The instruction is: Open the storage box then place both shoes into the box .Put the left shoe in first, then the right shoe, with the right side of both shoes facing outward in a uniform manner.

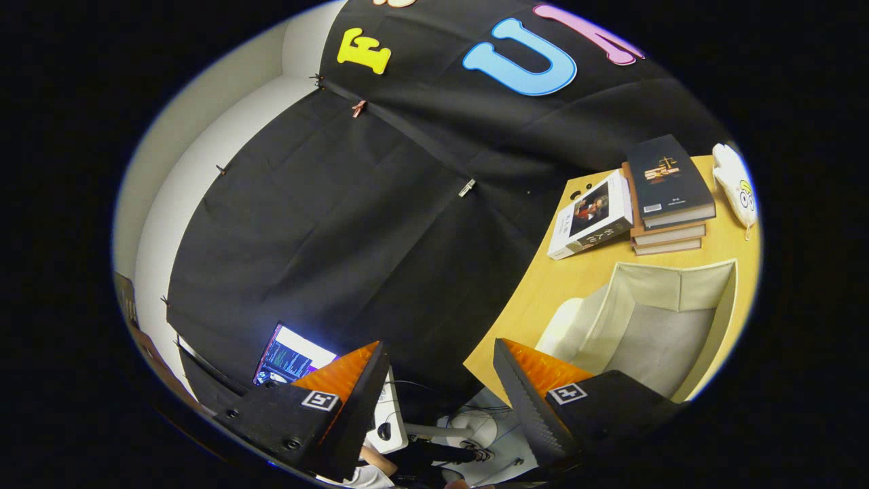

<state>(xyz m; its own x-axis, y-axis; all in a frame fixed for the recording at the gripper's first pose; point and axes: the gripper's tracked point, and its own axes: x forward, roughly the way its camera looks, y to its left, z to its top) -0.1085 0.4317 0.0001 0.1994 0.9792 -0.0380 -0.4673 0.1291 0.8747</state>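
Hovering off table (584, 272) edge, gripper (441, 401) spread wide, empty. Storage box (652, 326) on table beyond right finger, looks open. Swing toward box, level view, find left shoe.

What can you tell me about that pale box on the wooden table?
The storage box looks like soft, off-white fabric with stiff, straight walls. It is open, and the part of its greyish inside that shows holds nothing. It rests on the wooden table, a pile of books beyond it, touching none. The gripper is tilted with its fingers apart, holding nothing; one finger overlaps the box's near corner.
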